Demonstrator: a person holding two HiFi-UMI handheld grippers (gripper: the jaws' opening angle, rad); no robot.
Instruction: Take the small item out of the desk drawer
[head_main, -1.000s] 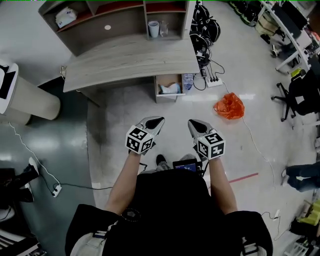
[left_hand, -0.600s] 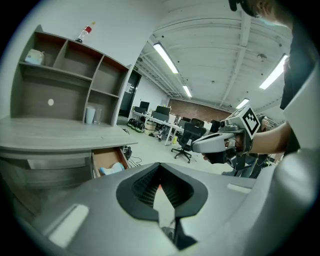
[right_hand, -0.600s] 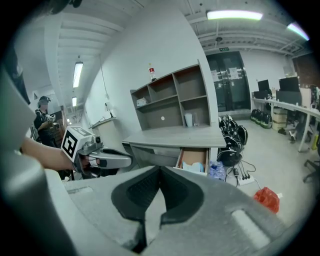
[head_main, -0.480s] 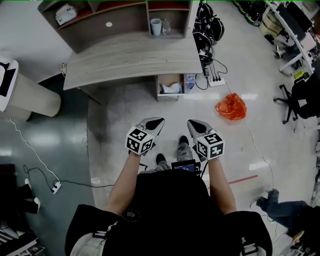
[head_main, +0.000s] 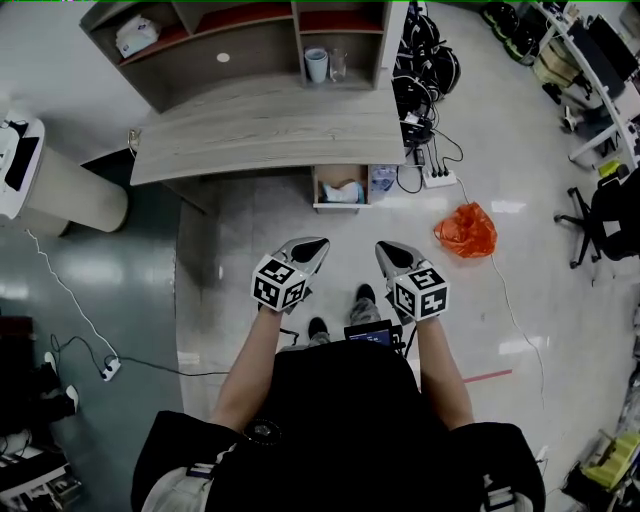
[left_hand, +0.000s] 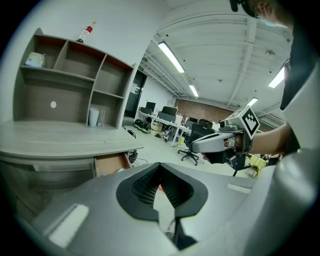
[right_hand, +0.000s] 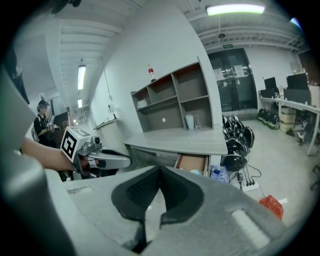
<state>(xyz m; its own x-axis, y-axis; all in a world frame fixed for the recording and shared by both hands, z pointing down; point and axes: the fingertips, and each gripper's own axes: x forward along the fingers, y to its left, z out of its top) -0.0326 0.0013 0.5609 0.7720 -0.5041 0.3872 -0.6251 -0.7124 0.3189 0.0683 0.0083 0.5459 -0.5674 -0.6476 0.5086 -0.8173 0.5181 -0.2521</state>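
The grey desk (head_main: 265, 130) stands ahead, and its small drawer (head_main: 340, 187) hangs open under the right end. A pale blue and white item (head_main: 344, 191) lies inside the drawer. Both grippers hover side by side over the floor, well short of the drawer. My left gripper (head_main: 318, 242) is shut and empty, and so is my right gripper (head_main: 383, 246). In the left gripper view the left gripper (left_hand: 160, 164) points past the open drawer (left_hand: 111, 164). In the right gripper view the right gripper (right_hand: 160, 167) faces the drawer (right_hand: 192, 163), with the item (right_hand: 196, 172) at its front.
An orange bag (head_main: 463, 229) lies on the floor right of the drawer, beside a power strip (head_main: 437, 180) and cables. Bottles (head_main: 381, 179) stand next to the drawer. A cup (head_main: 316, 64) sits in the shelf unit. A round white column (head_main: 60, 195) stands left, an office chair (head_main: 605, 210) right.
The desk and drawer have slid slightly lower in the head view as the person steps forward. A passer-by at the right has left the view. Both grippers keep their pose.
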